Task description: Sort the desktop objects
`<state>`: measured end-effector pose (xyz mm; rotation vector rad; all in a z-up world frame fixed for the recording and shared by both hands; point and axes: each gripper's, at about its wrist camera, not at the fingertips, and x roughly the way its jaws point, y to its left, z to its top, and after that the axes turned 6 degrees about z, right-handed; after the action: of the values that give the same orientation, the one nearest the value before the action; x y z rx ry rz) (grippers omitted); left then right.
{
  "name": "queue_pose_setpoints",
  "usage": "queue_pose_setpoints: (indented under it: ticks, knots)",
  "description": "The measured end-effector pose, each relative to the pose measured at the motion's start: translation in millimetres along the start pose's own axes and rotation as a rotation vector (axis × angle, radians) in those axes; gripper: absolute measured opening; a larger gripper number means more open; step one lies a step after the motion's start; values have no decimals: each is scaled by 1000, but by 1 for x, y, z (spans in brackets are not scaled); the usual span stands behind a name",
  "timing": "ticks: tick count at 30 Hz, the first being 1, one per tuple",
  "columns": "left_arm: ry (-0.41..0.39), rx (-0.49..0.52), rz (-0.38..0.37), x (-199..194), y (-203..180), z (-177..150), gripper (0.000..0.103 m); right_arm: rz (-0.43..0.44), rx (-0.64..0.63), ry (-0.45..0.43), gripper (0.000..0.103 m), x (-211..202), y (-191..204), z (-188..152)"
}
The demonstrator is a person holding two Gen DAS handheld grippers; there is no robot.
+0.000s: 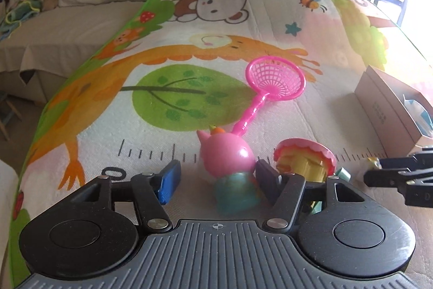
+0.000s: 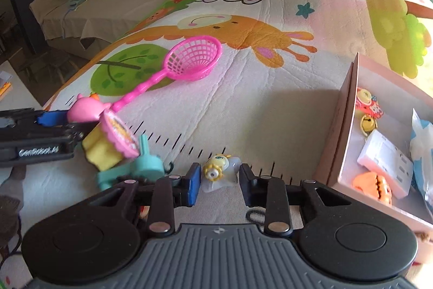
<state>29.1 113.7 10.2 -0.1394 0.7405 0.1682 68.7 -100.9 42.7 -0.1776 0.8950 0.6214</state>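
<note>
A pink toy figure point(image 1: 227, 153) on a teal base stands on the cartoon play mat point(image 1: 189, 113). My left gripper point(image 1: 219, 178) straddles it: the dark pad rests against its right side, the blue pad stands clear of its left, so the jaws are open. My right gripper point(image 2: 220, 183) is closed on a small yellow figure point(image 2: 216, 168) with a translucent base, both pads against its sides. In the left wrist view the right gripper point(image 1: 379, 175) shows at the right edge. A pink net scoop point(image 1: 276, 77) lies beyond the figure.
A pink-and-yellow cupcake toy point(image 2: 113, 142) lies tipped beside a teal piece point(image 2: 146, 167), between the two grippers. An open cardboard box point(image 2: 349, 126) at the right holds several small items. A black hair tie point(image 1: 115, 174) lies near the left. A sofa with plush toys stands behind.
</note>
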Motion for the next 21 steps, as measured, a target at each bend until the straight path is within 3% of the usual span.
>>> queue_pose_setpoints:
  ticks: [3,6,10,16,18,21]
  knots:
    - [-8,7,-25,-6,-2,-4,50,1,30,-9,27,-24,-8,-27]
    - [4,29,-54,-13,-11,-12,38,-53,81,-9,27,-39,-23,-52]
    - [-4,112,-65,-25,-33,-28,36,-95,157,-42,26,-57,-41,-76]
    - [26,167,-222,-52,-57,-53,32,-138,186,-81,26,-70,-47,-94]
    - [31,200,-265,-61,-64,-63,33,-144,177,-96,31,-73,-45,-96]
    - [38,220,-300,-71,-68,-70,40,-166,145,-138,51,-79,-37,-100]
